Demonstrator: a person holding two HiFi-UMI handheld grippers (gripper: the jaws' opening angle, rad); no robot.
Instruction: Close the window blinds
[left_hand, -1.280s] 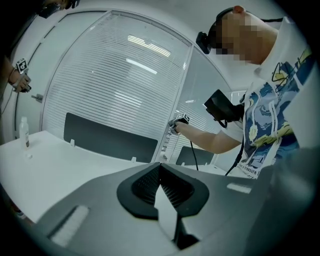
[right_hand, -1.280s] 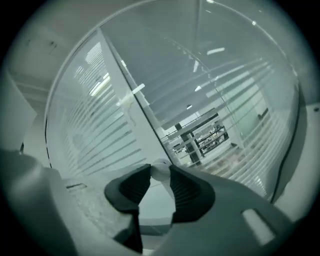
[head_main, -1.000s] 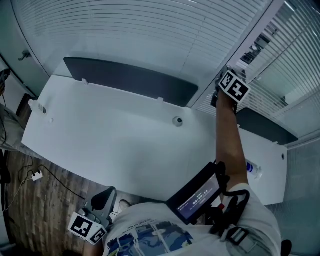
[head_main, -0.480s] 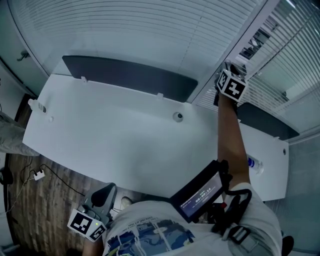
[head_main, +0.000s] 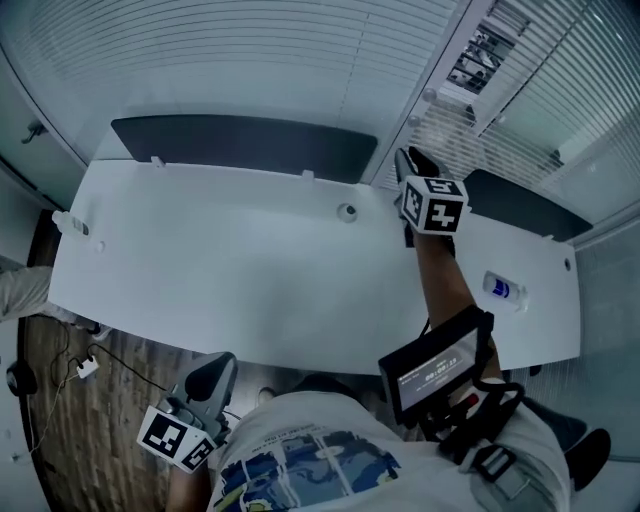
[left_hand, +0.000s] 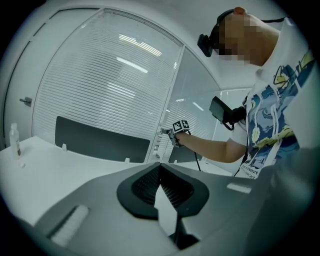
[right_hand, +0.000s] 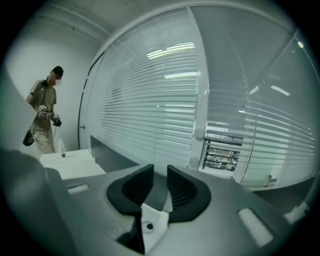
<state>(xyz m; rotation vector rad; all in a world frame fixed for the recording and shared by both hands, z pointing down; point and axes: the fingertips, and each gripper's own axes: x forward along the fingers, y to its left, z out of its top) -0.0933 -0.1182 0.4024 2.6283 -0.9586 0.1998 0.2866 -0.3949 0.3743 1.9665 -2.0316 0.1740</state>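
Right gripper (right_hand: 160, 170) jaws spread, just narrowed, nothing between; left gripper (left_hand: 160, 167) pressed together, empty. Blinds (right_hand: 150, 100) could be bent if snagged by a mistimed closing.

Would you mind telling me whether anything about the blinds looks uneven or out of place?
Yes: the right-hand blind has a patch beside the white frame post where the room behind shows through, while the left blind looks evenly covered. Whether slats there are bent or merely open is unclear.
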